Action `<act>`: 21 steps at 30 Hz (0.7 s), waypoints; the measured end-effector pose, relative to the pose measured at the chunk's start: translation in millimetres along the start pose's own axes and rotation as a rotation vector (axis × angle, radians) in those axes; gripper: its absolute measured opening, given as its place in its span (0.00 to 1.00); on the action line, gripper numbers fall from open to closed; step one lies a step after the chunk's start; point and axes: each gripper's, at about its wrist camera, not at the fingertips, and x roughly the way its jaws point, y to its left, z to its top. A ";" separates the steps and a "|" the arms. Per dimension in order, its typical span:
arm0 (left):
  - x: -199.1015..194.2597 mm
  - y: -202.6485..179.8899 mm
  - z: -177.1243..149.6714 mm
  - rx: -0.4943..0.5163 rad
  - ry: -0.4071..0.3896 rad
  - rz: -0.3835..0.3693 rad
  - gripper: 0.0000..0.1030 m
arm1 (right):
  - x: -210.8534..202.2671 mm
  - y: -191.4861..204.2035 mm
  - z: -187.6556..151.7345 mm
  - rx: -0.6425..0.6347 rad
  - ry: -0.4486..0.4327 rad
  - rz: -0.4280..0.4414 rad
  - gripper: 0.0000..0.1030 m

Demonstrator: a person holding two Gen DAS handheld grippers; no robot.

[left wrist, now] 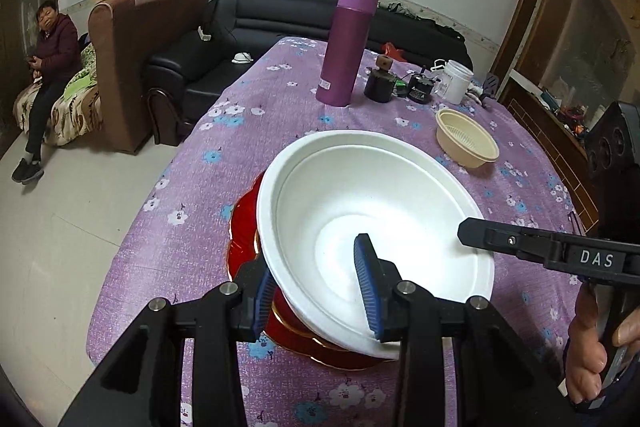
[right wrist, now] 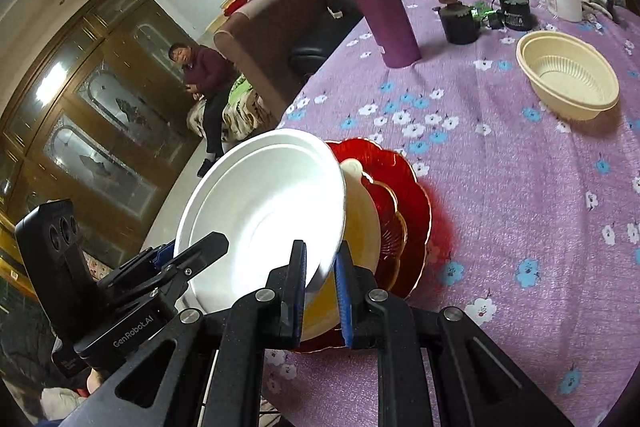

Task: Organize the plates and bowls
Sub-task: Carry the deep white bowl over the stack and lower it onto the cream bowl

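We hold the white bowl (left wrist: 372, 227) by its rim from two sides, tilted above the red plates (right wrist: 404, 211) at the worktop's (left wrist: 280, 115) 7 o'clock edge. The left gripper (left wrist: 316, 287) pinches the near rim, one finger inside the bowl and one outside. The right gripper (right wrist: 322, 283) has its fingers nearly together on the opposite rim, close beside a yellowish dish (right wrist: 360, 223) under the bowl.

The rim is thin and looks soft, so uneven pulls from our two hands could buckle it or let it slip from one pinch. The bowl could then drop onto the plates and knock them toward the edge. The cream bowl (right wrist: 568, 75) sits clear at 2 o'clock.
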 end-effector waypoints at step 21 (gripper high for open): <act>-20.6 -19.4 13.2 0.029 -0.068 0.004 0.47 | -41.0 -27.7 -9.5 0.019 -0.049 0.001 0.27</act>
